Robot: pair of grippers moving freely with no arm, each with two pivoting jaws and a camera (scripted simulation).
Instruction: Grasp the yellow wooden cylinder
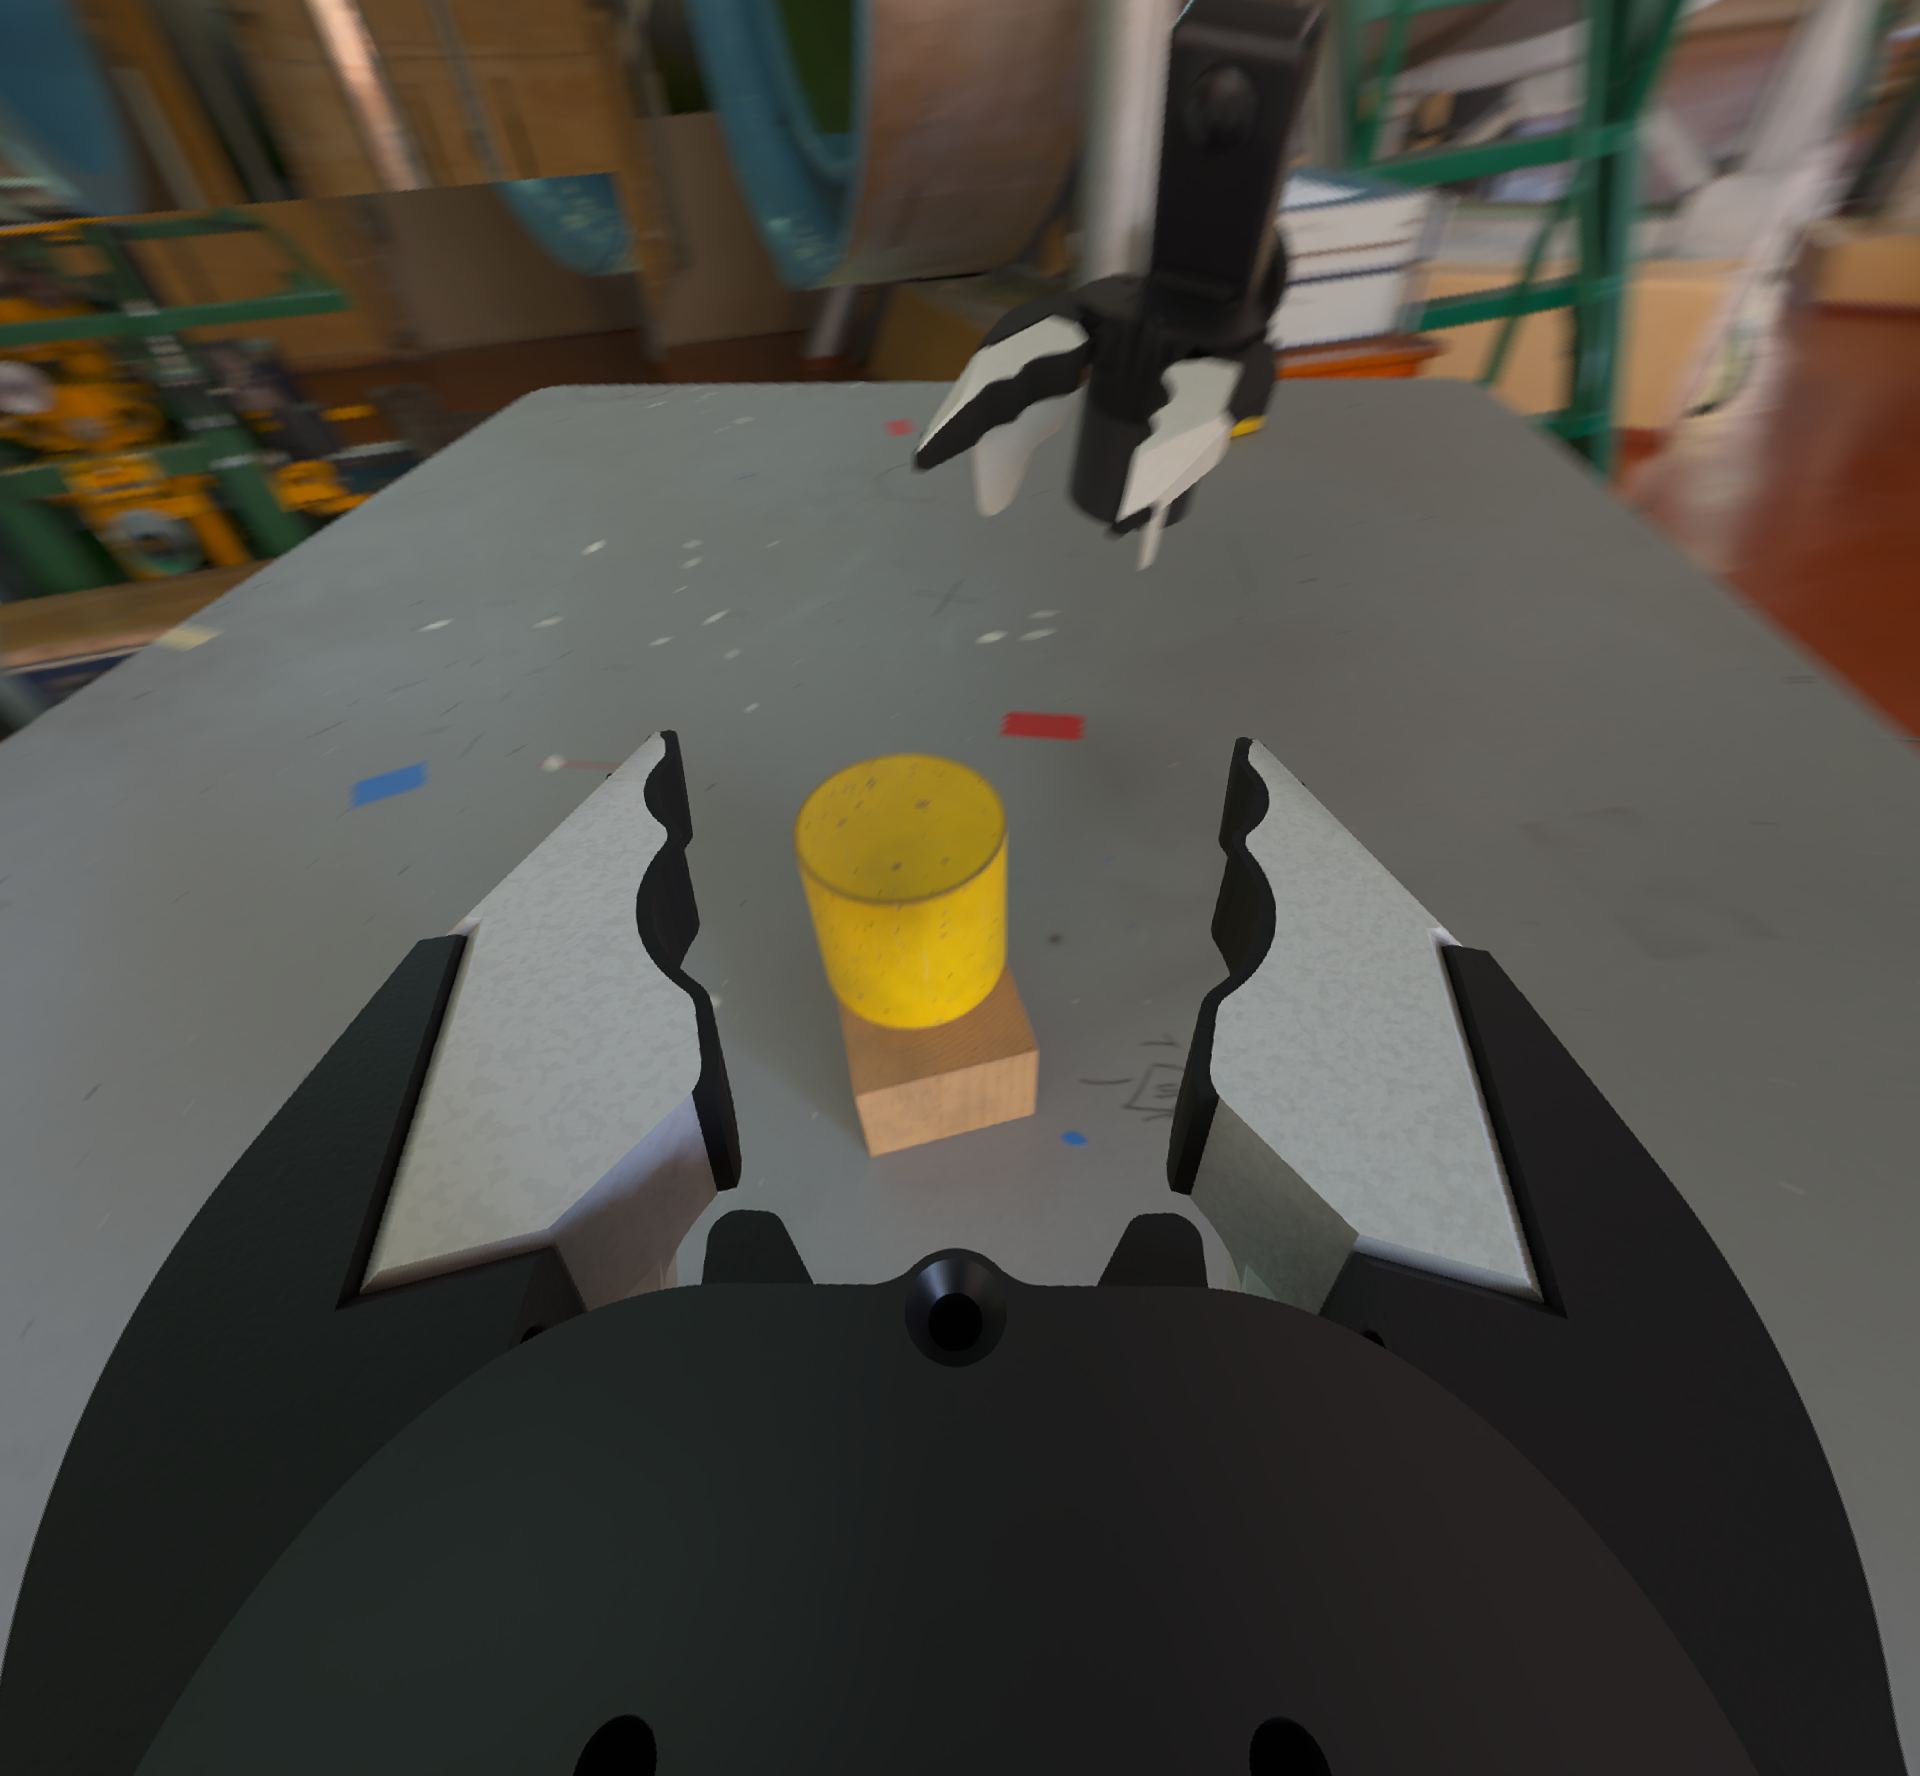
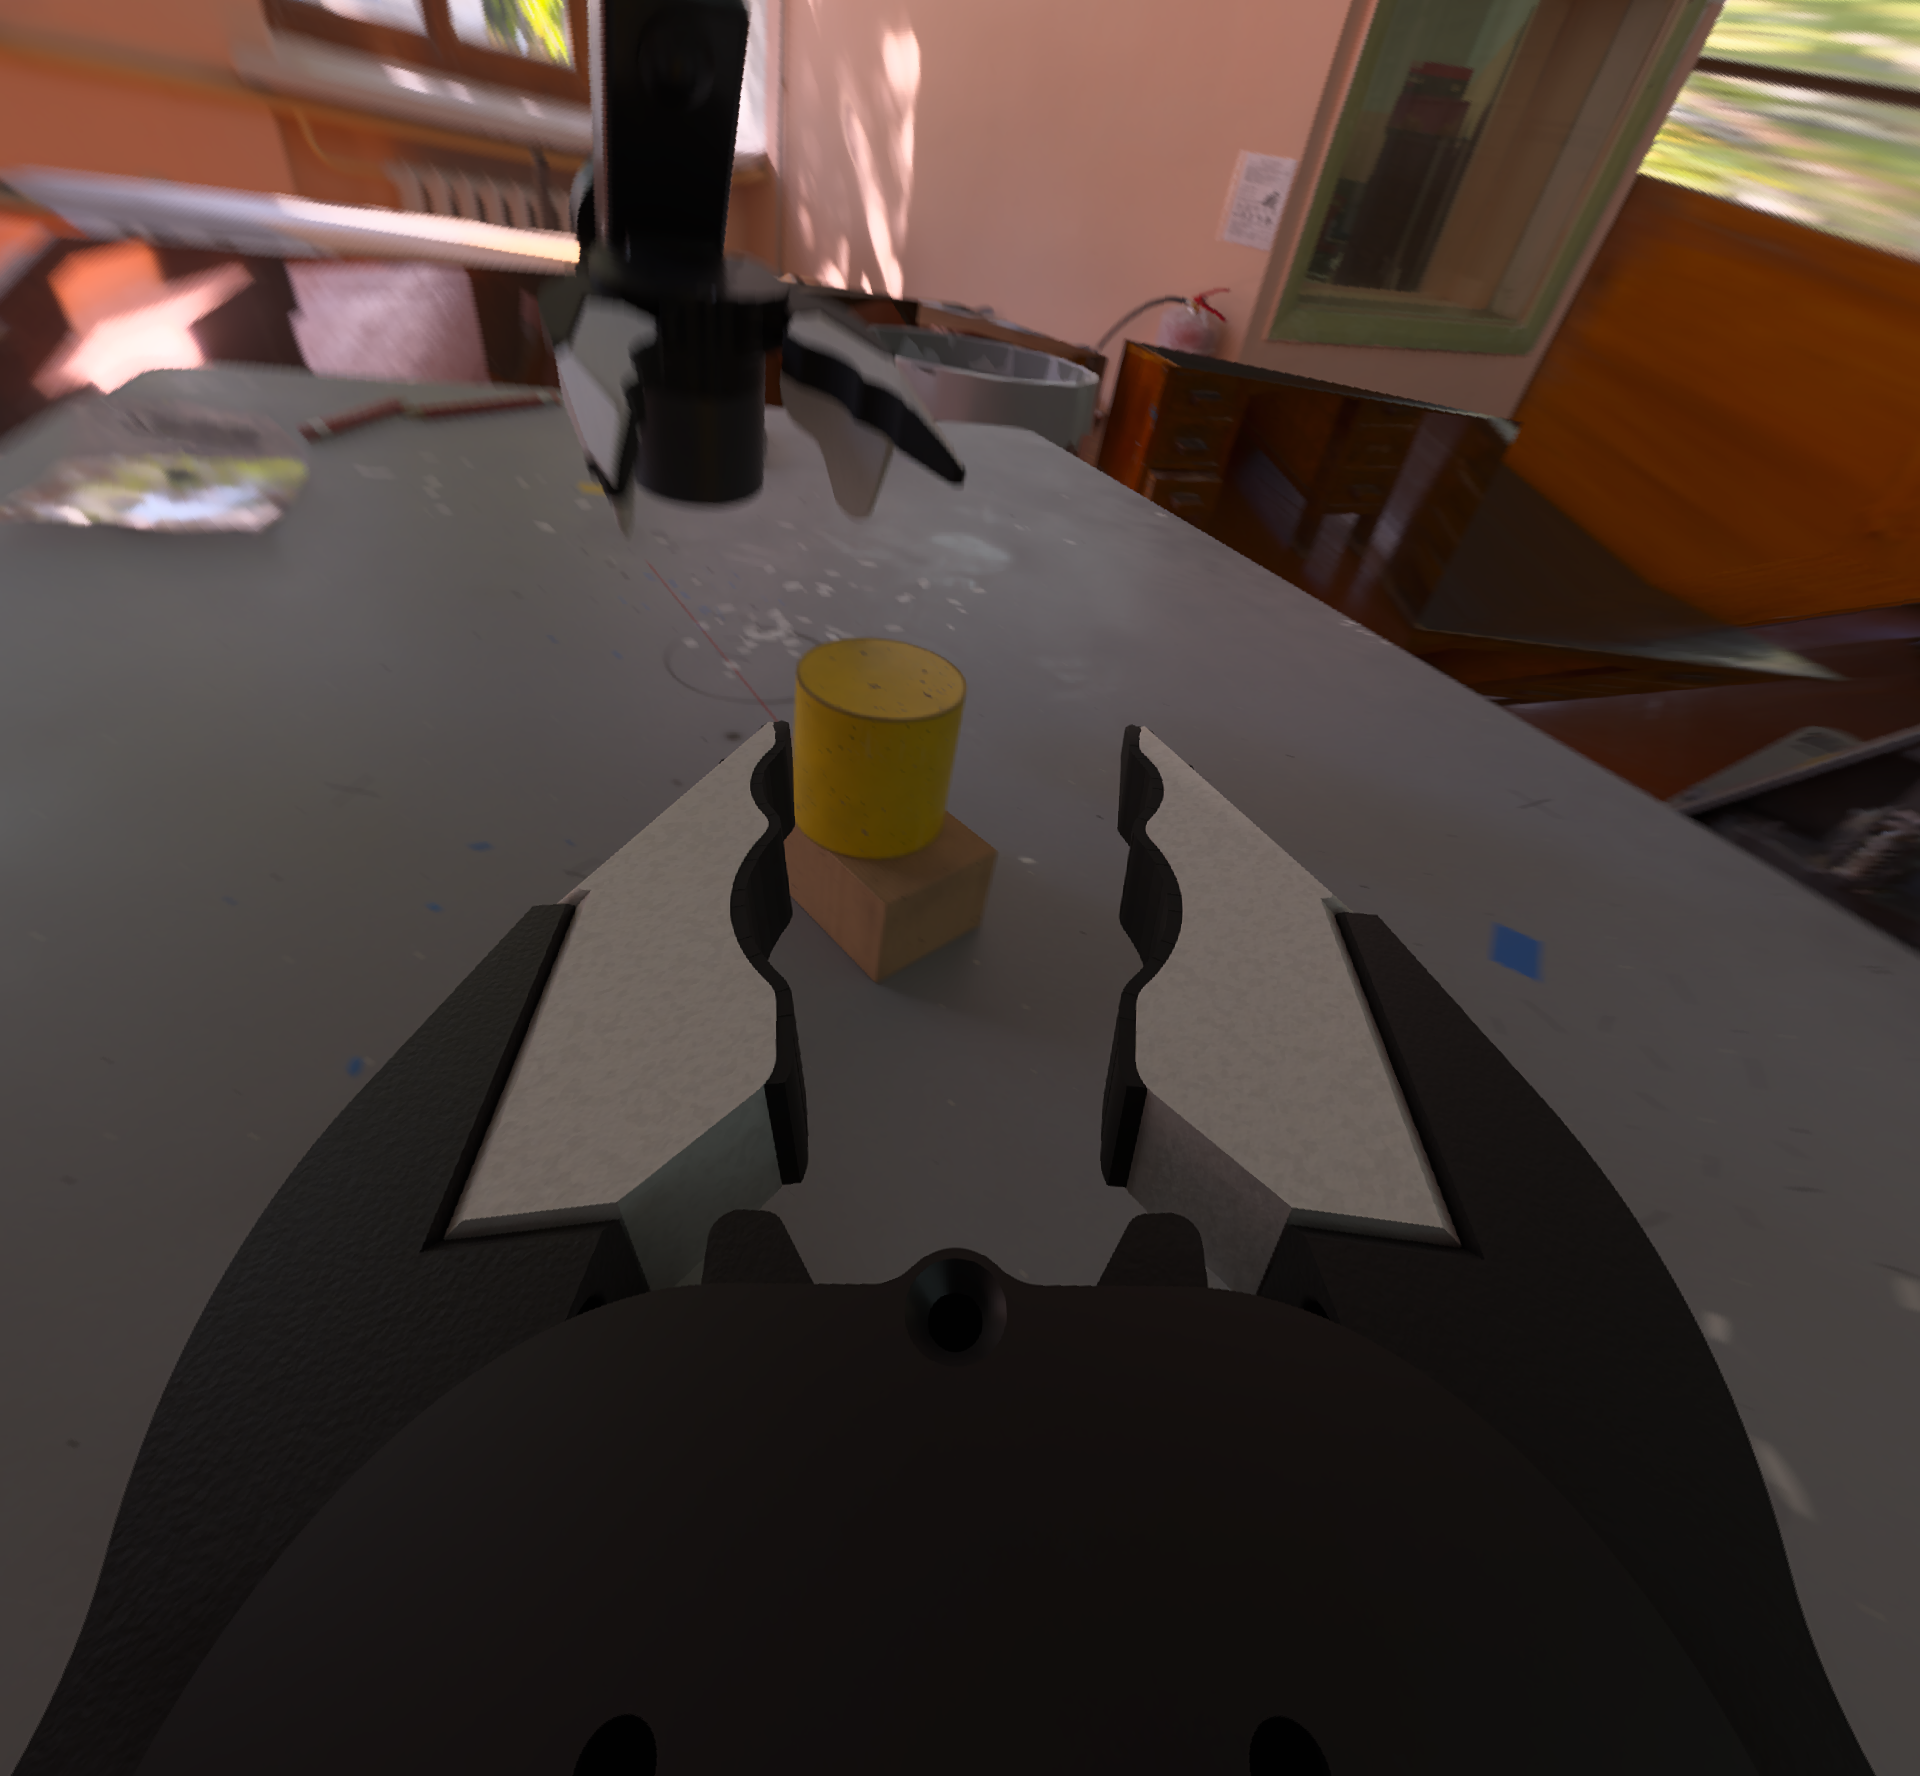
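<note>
The yellow wooden cylinder [image 1: 902,890] stands upright on top of a small pale wooden cube [image 1: 943,1072], which rests on the grey speckled tabletop [image 1: 1455,791]. The cylinder's base covers most of the cube's top face, leaving the near corner of the cube showing in both views.

In the left wrist view the cylinder sits at about 12 o'clock from the left gripper [image 1: 956,760], inside the gap between its two white-faced fingers [image 1: 561,999] but touching neither; the jaws are spread wide and hold nothing. A red tape mark [image 1: 1042,725] lies on the table at about 1 o'clock from the cylinder, and a blue tape mark [image 1: 390,783] at about 9 o'clock. Farther off, at about 1 o'clock, the right gripper [image 1: 1049,505] hangs above the table with its fingers pointing down and apart.

In the right wrist view the cylinder [image 2: 878,760] and cube [image 2: 904,900] stand at about 11 o'clock from the right gripper [image 2: 951,750], just beyond its fingertips and close beside the left finger's dark pad [image 2: 769,853]; whether they touch cannot be told. These jaws too are parted and empty. A blue square mark [image 2: 1515,949] lies at about 3 o'clock. The left gripper [image 2: 743,505] hovers beyond at about 11 o'clock, blurred, fingers splayed.
</note>
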